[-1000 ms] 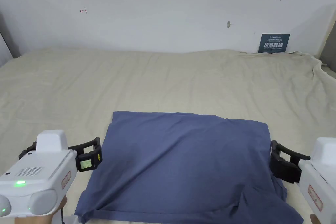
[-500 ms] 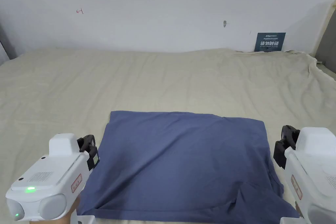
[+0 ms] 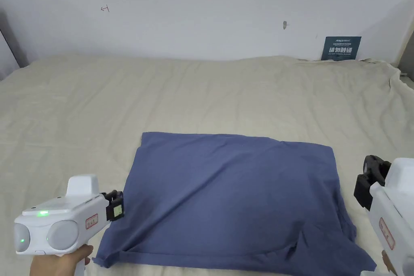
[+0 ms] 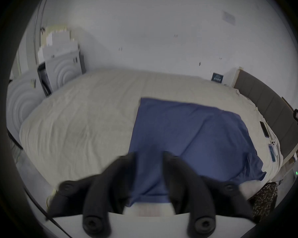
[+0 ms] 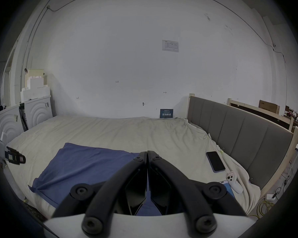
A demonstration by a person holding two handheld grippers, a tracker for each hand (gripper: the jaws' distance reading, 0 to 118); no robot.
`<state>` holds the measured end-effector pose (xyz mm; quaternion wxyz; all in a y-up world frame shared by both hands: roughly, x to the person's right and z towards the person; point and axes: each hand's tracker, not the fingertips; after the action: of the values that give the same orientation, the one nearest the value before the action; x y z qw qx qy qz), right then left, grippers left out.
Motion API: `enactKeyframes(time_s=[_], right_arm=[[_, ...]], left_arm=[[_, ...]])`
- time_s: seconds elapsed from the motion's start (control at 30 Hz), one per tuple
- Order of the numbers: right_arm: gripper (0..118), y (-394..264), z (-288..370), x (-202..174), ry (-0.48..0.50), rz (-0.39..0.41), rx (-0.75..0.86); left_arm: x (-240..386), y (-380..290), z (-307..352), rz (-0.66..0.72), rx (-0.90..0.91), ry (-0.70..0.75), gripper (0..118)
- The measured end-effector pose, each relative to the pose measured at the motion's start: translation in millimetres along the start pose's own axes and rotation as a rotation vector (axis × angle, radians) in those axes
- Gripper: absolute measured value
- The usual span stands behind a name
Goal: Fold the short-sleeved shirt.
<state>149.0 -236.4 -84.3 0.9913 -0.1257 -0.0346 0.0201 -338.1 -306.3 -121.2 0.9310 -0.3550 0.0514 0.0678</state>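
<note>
2 grippers to report, 1 on each side of a blue short-sleeved shirt [image 3: 230, 196].

Folded already into a rough rectangle and lying flat on the beige bed sheet [image 3: 202, 95], near the front edge of the bed. Creased diagonally across the top layer, with a looser flap bunched at the near right corner.

On the left: left gripper [image 3: 115, 210], held in a hand [image 3: 60, 262], tips just beside the shirt's left edge near the front left corner. Cannot tell from the head view whether touching the cloth. From the left gripper view, left gripper [image 4: 148, 157] blurred, jaws parted with a clear gap, nothing between them but the shirt [image 4: 187, 135] farther off.

On the right: right gripper [image 3: 370, 182], off the shirt's right edge, apart from the cloth. From the right gripper view, right gripper [image 5: 147, 153] with jaws pressed together, clamping nothing, above the shirt [image 5: 86, 166].

Farther along the sheet, toward the grey headboard [image 5: 239, 135]: a dark phone [image 5: 215, 161] lying face up, well apart from the shirt. Against the white wall [image 3: 202, 14] at the far side of the bed: a small dark sign [image 3: 341, 48].
</note>
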Motion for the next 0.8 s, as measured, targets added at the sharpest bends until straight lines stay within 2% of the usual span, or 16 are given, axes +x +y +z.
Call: enactKeyframes(time_s=[0.03, 0.07, 0.1, 0.33, 0.57, 0.6, 0.67, 0.7, 0.73, 0.77, 0.8], right_arm=[[0, -0.8, -0.1, 1.1, -0.003, 0.001, -0.003], [0, -1.7, -0.3, 2.2, -0.004, 0.001, -0.006], [0, -2.4, -0.7, 3.3, -0.006, 0.0, -0.009], [0, -10.9, -4.8, 9.0, -0.023, -0.001, -0.056], [0, -20.7, -7.9, 13.7, -0.032, -0.006, -0.094], [0, -21.9, -7.8, 14.6, -0.033, -0.007, -0.098], [0, -23.2, -8.2, 15.5, -0.037, -0.008, -0.105], [0, -23.8, -7.6, 16.8, -0.039, -0.009, -0.11], [0, -24.2, -7.5, 18.0, -0.04, -0.012, -0.113], [0, -24.5, -7.5, 19.0, -0.039, -0.015, -0.114], [0, -24.6, -7.7, 19.6, -0.039, -0.016, -0.117]], left_arm=[[-5.1, -3.5, -6.0, 0.023, -0.041, 0.005, 82], [-9.1, -7.1, -11.4, 0.041, -0.078, 0.013, 90], [-13.5, -12.7, -15.9, 0.057, -0.1, 0.025, 92], [-41.2, -53.0, -45.7, 0.105, -0.234, 0.081, 94], [-42.3, -77.5, -59.8, 0.055, -0.297, 0.126, 92], [-41.9, -78.6, -61.8, 0.056, -0.303, 0.126, 89], [-39.9, -81.2, -66.0, 0.057, -0.317, 0.109, 72], [-38.3, -82.5, -67.8, 0.054, -0.323, 0.099, 60], [-36.2, -83.9, -70.0, 0.041, -0.331, 0.092, 39], [-33.7, -85.6, -71.6, 0.028, -0.341, 0.083, 24], [-31.3, -86.9, -73.5, 0.012, -0.355, 0.076, 13]])
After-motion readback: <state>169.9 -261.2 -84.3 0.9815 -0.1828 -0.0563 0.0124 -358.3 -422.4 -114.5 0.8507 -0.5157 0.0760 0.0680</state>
